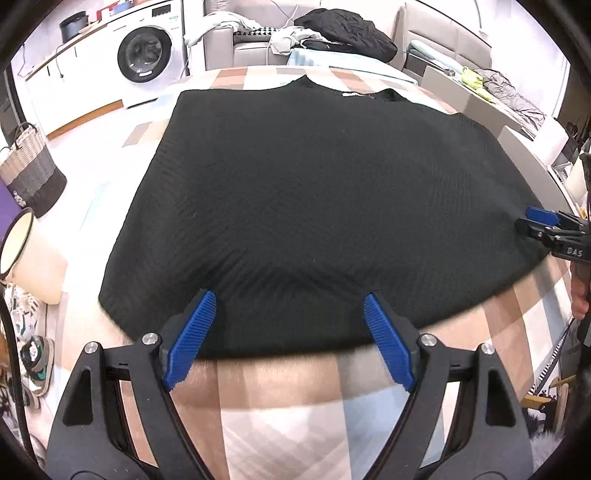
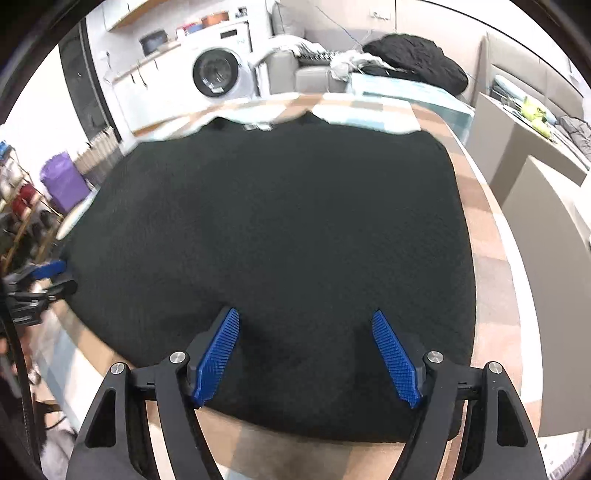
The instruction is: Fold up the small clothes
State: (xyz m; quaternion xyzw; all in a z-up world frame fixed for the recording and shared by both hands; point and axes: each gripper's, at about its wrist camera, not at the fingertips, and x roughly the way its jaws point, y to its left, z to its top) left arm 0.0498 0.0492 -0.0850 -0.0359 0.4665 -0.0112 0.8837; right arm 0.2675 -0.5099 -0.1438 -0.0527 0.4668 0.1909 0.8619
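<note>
Holding both grippers over the near hem, I see each one spread wide with nothing between its blue pads. My left gripper (image 1: 290, 306) hovers at the near left part of the hem, its pads (image 1: 190, 339) above the black cloth; whether they touch it I cannot tell. My right gripper (image 2: 306, 328) sits further right along the same hem, also splayed, with pads (image 2: 218, 360) over the fabric.

The garment (image 1: 314, 192), a black ribbed knit, lies spread flat on the table (image 1: 280, 398), which wears a checked cover of beige, brown, white and pale blue. The knit covers most of the tabletop, its neckline at the far edge with a small white label (image 1: 351, 95) showing.

Left of the table stand a woven basket (image 1: 31, 170) and some shoes (image 1: 31, 350). Far beyond are a washer (image 1: 146, 53), a grey sofa (image 1: 255, 40) and a dark jacket (image 1: 347, 31) heaped on it.
</note>
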